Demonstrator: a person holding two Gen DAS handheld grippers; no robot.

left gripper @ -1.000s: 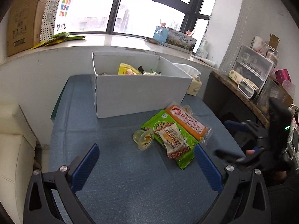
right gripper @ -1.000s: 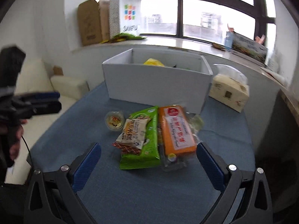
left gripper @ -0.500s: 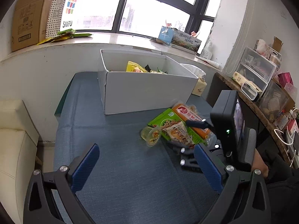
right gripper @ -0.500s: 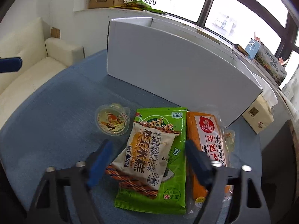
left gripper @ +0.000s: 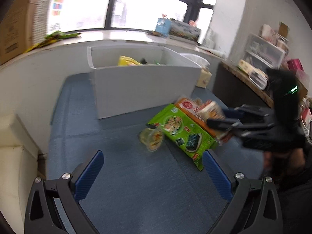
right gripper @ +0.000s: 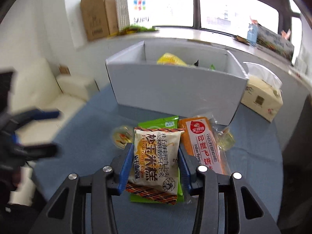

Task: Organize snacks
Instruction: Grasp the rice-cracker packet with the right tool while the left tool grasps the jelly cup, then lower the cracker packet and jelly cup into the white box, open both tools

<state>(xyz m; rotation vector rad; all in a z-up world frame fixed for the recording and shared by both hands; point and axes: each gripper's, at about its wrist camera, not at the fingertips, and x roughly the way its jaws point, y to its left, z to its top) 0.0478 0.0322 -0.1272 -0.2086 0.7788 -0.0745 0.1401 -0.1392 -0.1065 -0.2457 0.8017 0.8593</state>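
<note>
My right gripper [right gripper: 156, 165] is shut on the cream rice cake packet [right gripper: 156, 156] and holds it above the green snack pack [right gripper: 161, 122]; it shows blurred in the left wrist view [left gripper: 211, 109]. An orange pack [right gripper: 202, 146] and a small jelly cup [right gripper: 121, 136] lie on the blue table [right gripper: 78, 136]. The white box [right gripper: 175, 89] behind them holds a yellow bag [right gripper: 171, 59]. My left gripper [left gripper: 154, 171] is open and empty, hovering over the table in front of the jelly cup [left gripper: 152, 138] and green pack [left gripper: 181, 130].
A tissue box [right gripper: 261, 97] stands right of the white box. A cream sofa [right gripper: 44, 97] lies to the left of the table. Cardboard boxes [right gripper: 97, 17] and a paper bag stand on the window sill. Shelves with storage drawers [left gripper: 263, 52] line the right wall.
My right gripper has closed on the rice cake packet and lifted it off the green pack. My left gripper stays open and has shifted slightly.
</note>
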